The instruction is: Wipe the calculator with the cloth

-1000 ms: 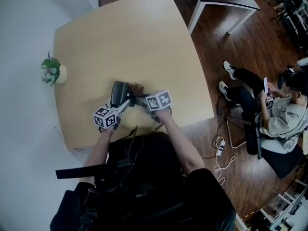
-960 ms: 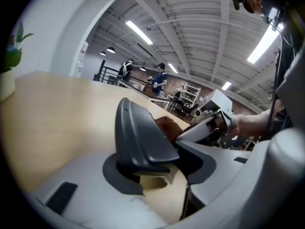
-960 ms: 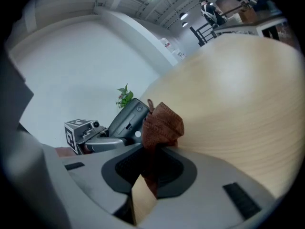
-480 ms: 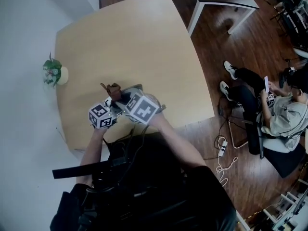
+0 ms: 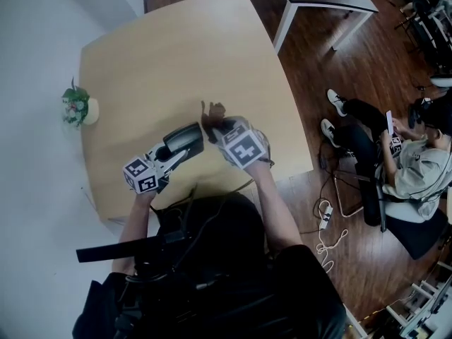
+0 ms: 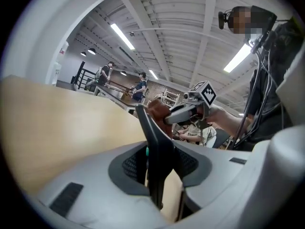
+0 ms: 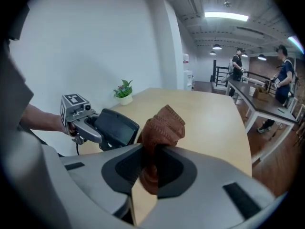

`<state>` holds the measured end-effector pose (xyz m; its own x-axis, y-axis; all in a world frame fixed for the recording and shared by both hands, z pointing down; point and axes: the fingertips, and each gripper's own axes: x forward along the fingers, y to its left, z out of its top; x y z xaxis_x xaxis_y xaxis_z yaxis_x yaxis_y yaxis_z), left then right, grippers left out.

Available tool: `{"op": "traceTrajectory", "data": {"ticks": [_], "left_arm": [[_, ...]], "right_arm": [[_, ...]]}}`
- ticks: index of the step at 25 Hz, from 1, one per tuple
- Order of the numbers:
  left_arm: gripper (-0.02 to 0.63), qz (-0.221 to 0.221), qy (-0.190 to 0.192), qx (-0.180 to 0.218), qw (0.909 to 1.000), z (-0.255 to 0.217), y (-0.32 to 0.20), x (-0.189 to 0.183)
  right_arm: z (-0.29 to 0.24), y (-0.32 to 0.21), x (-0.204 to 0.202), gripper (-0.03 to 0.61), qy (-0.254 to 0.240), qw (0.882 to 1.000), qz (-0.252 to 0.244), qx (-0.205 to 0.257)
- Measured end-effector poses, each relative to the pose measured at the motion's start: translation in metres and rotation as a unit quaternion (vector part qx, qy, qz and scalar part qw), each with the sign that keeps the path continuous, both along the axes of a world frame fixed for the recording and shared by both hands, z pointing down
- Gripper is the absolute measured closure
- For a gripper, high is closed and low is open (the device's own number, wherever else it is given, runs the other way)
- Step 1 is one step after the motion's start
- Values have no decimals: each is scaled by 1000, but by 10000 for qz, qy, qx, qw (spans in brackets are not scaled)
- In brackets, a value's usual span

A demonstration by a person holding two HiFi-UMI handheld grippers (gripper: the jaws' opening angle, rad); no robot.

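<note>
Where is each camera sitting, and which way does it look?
Head view: on the person's head, looking steeply down at the pale wooden table; shows both forearms, the left tool and right tool.
Left gripper view: on the left tool, looking along its grey jaws, which have just closed on the dark flat calculator.
Right gripper view: on the right tool, looking along its grey jaws, which pinch the brown knitted cloth.
Shared: each gripper view sees the other tool and its load.

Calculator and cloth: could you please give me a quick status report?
Left gripper just closed on calculator, held above table. Right gripper shut on brown cloth, close beside it. Nothing between them.
</note>
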<state>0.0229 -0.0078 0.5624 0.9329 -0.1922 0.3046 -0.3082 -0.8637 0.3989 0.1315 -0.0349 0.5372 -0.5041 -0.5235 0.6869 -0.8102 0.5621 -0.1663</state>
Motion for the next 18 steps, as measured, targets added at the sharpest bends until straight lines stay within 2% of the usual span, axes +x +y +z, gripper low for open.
{"op": "traceTrajectory", "data": {"ticks": [1, 3, 5, 6, 8, 10, 11, 14, 18], "left_arm": [[489, 22, -26, 11, 10000, 0, 0, 0], [489, 99, -141, 85, 9998, 1, 1, 0], [489, 200, -272, 192, 9992, 2, 3, 2], [488, 248, -323, 253, 9988, 2, 4, 5], [488, 339, -402, 409, 9978, -1, 7, 10], [489, 437, -480, 566, 9963, -3, 10, 14], [489, 476, -506, 613, 9957, -4, 12, 15], [489, 423, -412, 606, 9964, -9, 11, 11], [489, 164, -25, 525, 9985, -19, 5, 5]], "right_arm": [[-9, 1, -1, 514, -41, 10000, 16, 69], [-44, 6, -27, 514, -568, 9978, -223, 275], [-81, 18, -76, 514, -1196, 9885, -805, 455], [-91, 26, -100, 514, -1302, 9834, -1157, 508], [-89, 36, -136, 512, -1017, 9778, -1741, 576], [-71, 35, -146, 512, -474, 9775, -1952, 644], [-64, 32, -144, 511, -320, 9782, -1941, 665], [-58, 23, -125, 509, -329, 9823, -1728, 642], [-32, 8, -66, 511, 147, 9919, -1146, 529]]}}
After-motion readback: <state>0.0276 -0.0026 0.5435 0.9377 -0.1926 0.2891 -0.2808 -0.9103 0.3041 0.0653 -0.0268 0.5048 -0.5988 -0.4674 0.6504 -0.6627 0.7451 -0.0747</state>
